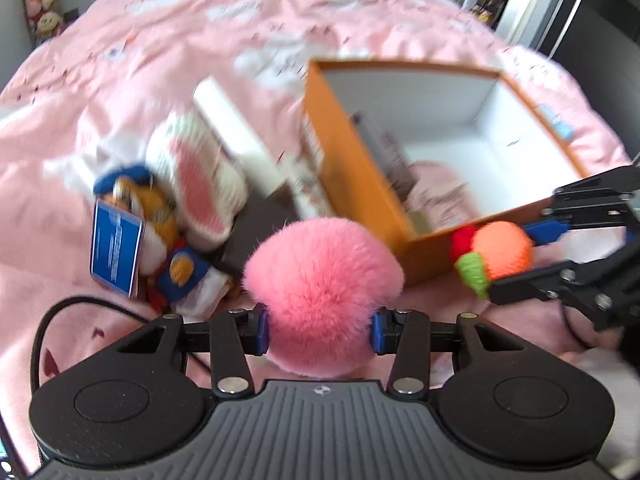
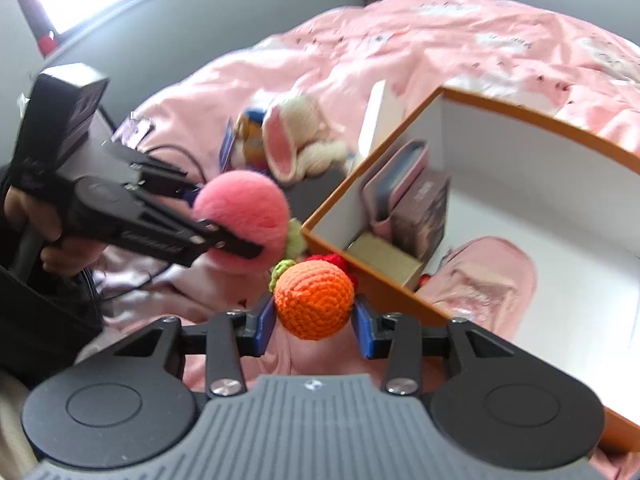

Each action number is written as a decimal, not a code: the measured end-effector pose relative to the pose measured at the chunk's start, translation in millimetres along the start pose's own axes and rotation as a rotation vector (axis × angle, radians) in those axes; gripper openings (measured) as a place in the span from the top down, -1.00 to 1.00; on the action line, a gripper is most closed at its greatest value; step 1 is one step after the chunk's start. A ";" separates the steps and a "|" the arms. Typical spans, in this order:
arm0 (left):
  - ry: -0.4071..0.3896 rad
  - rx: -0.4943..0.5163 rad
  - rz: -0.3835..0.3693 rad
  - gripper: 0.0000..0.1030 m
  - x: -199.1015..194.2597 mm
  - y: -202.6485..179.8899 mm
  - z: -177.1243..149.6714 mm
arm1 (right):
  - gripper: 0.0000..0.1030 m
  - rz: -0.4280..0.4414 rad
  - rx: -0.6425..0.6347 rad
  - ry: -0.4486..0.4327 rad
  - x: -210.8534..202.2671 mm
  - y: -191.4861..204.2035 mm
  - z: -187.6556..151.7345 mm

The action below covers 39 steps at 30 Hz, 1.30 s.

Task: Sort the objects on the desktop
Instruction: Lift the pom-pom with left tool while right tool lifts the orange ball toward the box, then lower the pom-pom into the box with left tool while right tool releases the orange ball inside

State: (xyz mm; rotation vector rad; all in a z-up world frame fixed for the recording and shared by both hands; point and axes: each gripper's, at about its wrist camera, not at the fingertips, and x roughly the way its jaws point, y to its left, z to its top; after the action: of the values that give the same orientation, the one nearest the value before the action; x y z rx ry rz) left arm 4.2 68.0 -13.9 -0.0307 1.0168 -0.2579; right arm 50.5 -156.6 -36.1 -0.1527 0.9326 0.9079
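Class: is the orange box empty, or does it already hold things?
Not empty: the orange box holds upright cases and a pink pouch.

Beside the orange box (image 1: 360, 184) lie two plush toys (image 1: 200, 172), with one pink pompom (image 1: 320, 276) and one crocheted orange ball (image 2: 314, 300) near its corner (both gripped); inside stand two flat cases (image 2: 404, 184).
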 end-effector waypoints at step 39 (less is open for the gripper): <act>0.116 0.015 -0.378 0.02 144.9 -124.0 117.5 | 0.14 -0.411 0.004 0.228 -32.4 -126.6 6.9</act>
State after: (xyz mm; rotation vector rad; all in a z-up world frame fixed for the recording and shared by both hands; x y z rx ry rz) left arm 150.9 -96.2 -55.1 -0.1975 1.1205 -0.6176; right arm 138.8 -253.2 -39.8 -0.4348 1.0648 0.5140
